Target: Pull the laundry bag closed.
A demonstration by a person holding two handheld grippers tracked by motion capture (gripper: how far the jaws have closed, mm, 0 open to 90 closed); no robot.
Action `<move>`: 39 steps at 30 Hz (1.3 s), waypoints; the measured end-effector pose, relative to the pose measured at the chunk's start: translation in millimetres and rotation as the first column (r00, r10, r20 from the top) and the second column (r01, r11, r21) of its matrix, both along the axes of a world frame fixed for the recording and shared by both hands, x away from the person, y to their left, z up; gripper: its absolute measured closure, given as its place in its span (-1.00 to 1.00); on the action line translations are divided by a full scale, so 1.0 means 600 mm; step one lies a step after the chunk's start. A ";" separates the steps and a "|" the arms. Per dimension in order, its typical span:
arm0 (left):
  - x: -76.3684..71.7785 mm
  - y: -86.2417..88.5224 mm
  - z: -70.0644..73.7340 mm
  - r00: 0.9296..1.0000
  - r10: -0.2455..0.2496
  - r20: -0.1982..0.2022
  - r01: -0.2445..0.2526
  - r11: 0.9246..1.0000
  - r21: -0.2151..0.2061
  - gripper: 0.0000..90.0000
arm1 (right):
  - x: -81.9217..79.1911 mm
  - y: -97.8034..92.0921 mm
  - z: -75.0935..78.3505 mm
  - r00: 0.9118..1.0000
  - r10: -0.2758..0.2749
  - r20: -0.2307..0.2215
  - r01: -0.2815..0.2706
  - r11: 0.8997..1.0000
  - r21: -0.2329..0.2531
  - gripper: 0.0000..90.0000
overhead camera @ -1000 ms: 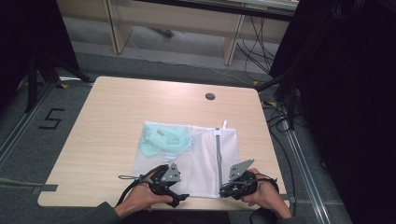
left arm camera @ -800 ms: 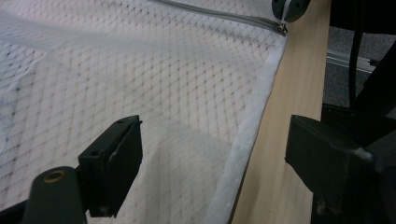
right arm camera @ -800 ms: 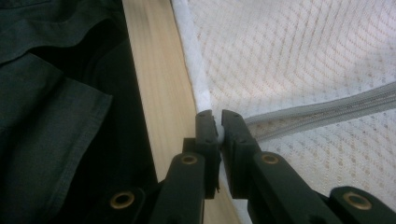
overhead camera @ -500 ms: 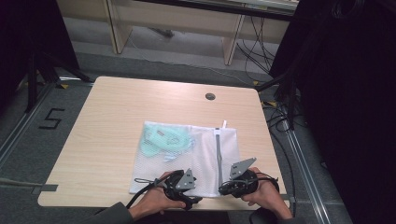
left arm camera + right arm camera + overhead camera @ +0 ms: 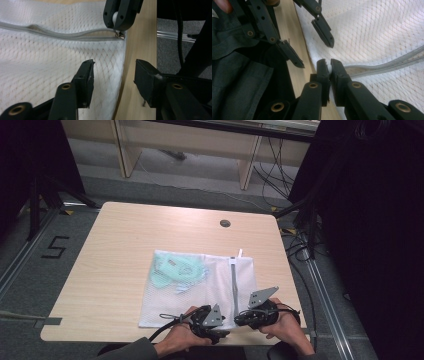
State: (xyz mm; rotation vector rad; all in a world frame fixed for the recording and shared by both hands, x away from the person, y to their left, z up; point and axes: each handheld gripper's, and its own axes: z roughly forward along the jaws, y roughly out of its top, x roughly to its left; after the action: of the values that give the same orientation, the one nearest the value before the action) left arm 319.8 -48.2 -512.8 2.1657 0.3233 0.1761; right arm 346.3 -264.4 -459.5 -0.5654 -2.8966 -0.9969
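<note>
On the wooden table, a white mesh laundry bag lying flat, right of centre and reaching to the near edge. Inside its far left part, a pale green item, seen through the mesh. Along the bag's right part, a grey zipper running from far to near, with the metal slider at the near end, close to the bag's corner.

Right gripper at the near edge, jaws pressed almost together on a small white tab at the slider end of the zipper. In the right gripper view, the zipper line leading away to the right from these jaws.

Left gripper just beside it on the left, jaws wide apart and holding nothing. In the left gripper view, one jaw over the mesh, the other over bare wood, with the bag's edge between them.
</note>
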 end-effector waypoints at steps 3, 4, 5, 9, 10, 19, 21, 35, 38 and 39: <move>0.000 -0.008 0.000 1.000 -0.012 0.015 0.011 1.000 0.004 0.26 | 0.001 -0.001 0.002 1.000 -0.005 0.000 0.005 1.000 -0.002 0.92; 0.000 -0.010 -0.001 1.000 -0.013 0.016 0.013 1.000 0.005 0.28 | 0.001 -0.001 0.003 1.000 -0.010 0.005 0.010 1.000 0.006 0.92; 0.000 -0.012 -0.002 1.000 -0.017 0.017 0.017 1.000 0.009 0.31 | 0.001 -0.001 0.003 1.000 -0.013 0.004 0.013 1.000 0.007 0.92; 0.001 -0.018 -0.003 1.000 -0.017 0.025 0.016 1.000 0.018 0.40 | 0.002 0.000 0.002 1.000 -0.008 0.006 0.008 1.000 0.014 0.92; 0.001 -0.019 -0.003 0.999 -0.017 0.030 0.016 1.000 0.017 0.44 | 0.002 0.000 0.003 1.000 -0.009 0.006 0.009 1.000 0.014 0.92; 0.010 -0.029 -0.001 0.997 -0.059 0.055 0.056 0.996 0.064 0.77 | 0.003 0.000 0.004 1.000 -0.019 0.005 0.019 1.000 0.010 0.92; 0.008 -0.030 -0.002 0.996 -0.064 0.065 0.060 0.996 0.066 0.85 | 0.004 -0.001 0.004 1.000 -0.017 0.010 0.017 1.000 0.005 0.92; 0.008 -0.025 0.001 0.994 -0.078 0.080 0.073 0.995 0.071 0.97 | 0.009 -0.004 0.001 1.000 -0.020 0.010 0.019 1.000 0.016 0.92; 0.005 -0.026 -0.001 0.993 -0.076 0.086 0.070 0.995 0.068 0.98 | 0.010 -0.005 -0.002 1.000 -0.029 -0.005 0.029 0.999 0.017 0.92; 0.004 -0.026 -0.002 0.994 -0.073 0.086 0.068 0.996 0.061 0.98 | 0.011 -0.005 -0.004 1.000 -0.025 0.001 0.025 1.000 0.016 0.92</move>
State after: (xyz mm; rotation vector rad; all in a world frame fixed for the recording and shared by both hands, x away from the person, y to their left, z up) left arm 322.5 -64.1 -513.8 2.2157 0.1928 0.2429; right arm 352.9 -267.4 -461.8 -0.6016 -2.8866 -1.0233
